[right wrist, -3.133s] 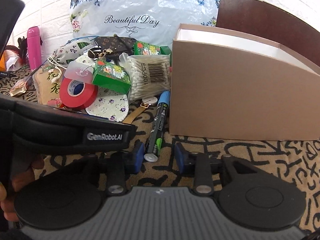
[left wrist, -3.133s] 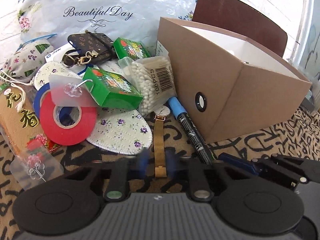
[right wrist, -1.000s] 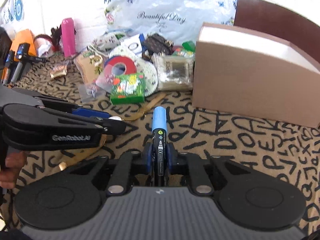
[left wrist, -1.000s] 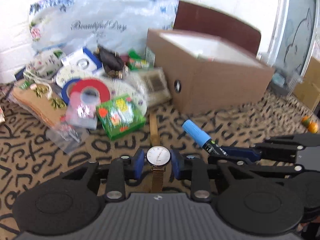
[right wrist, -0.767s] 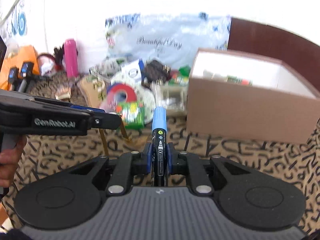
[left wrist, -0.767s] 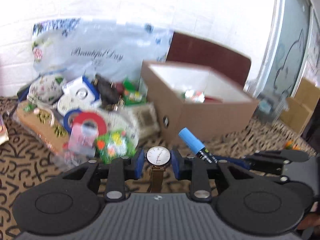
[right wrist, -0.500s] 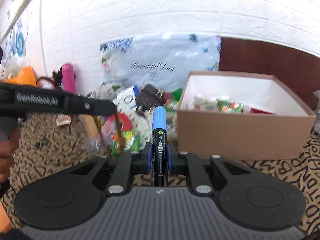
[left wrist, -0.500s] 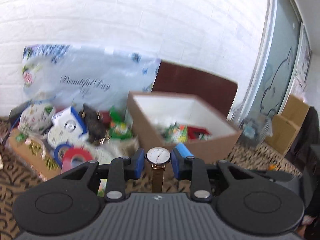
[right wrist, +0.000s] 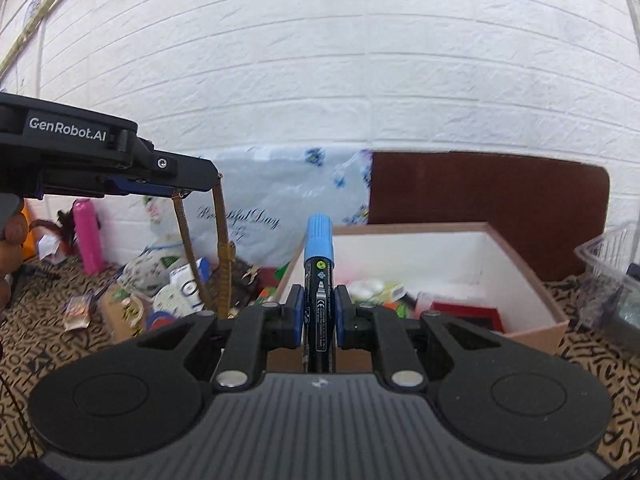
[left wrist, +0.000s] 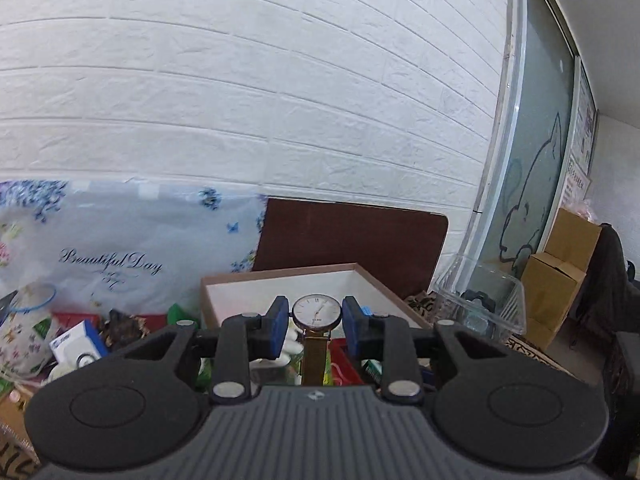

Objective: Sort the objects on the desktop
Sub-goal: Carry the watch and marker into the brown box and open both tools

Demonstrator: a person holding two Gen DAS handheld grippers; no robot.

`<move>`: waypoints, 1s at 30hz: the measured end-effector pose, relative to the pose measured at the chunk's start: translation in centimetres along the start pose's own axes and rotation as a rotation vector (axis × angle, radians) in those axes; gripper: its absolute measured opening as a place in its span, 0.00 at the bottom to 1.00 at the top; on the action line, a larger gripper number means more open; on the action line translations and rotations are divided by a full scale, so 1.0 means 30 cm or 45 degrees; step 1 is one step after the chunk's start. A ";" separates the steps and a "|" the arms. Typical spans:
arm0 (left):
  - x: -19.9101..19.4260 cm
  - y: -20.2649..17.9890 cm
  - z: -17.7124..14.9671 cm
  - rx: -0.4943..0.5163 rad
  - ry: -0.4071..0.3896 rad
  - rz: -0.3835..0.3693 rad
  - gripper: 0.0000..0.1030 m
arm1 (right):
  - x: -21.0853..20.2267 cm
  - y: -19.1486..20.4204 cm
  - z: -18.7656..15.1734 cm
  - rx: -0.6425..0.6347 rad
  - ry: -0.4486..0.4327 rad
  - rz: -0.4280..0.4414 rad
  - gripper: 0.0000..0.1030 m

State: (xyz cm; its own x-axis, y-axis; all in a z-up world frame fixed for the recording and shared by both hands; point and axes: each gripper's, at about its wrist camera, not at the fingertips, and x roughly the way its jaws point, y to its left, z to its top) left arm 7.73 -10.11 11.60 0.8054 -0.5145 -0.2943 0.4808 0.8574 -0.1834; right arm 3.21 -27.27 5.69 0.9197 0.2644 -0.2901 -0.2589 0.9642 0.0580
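Left claw [left wrist: 316,326] pinching gold mesh-strap wristwatch [left wrist: 316,312]; right claw [right wrist: 316,316] pinching blue-capped black marker [right wrist: 319,280]. Brown cardboard box [right wrist: 536,292] partly filled; far-left clutter pile [right wrist: 176,292] unsorted.

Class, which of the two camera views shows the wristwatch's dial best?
The left wrist view: the wristwatch faces the camera there, its dial clamped in the left gripper. The right wrist view shows only its gold strap hanging from that gripper; the dial is hidden.
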 end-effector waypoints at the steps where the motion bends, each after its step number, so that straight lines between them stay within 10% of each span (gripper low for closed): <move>1: 0.022 -0.012 0.011 0.009 0.001 -0.005 0.29 | 0.008 -0.015 0.015 0.005 -0.009 -0.010 0.13; 30: 0.636 -0.070 -0.127 -0.048 0.314 -0.031 0.29 | 0.430 -0.352 -0.051 0.187 0.168 -0.196 0.13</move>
State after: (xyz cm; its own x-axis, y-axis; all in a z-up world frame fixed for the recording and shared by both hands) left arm 20.76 -21.75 2.81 0.6825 -0.5247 -0.5088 0.4820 0.8464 -0.2264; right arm 17.35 -34.06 -0.13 0.8961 0.1185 -0.4278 -0.0643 0.9882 0.1389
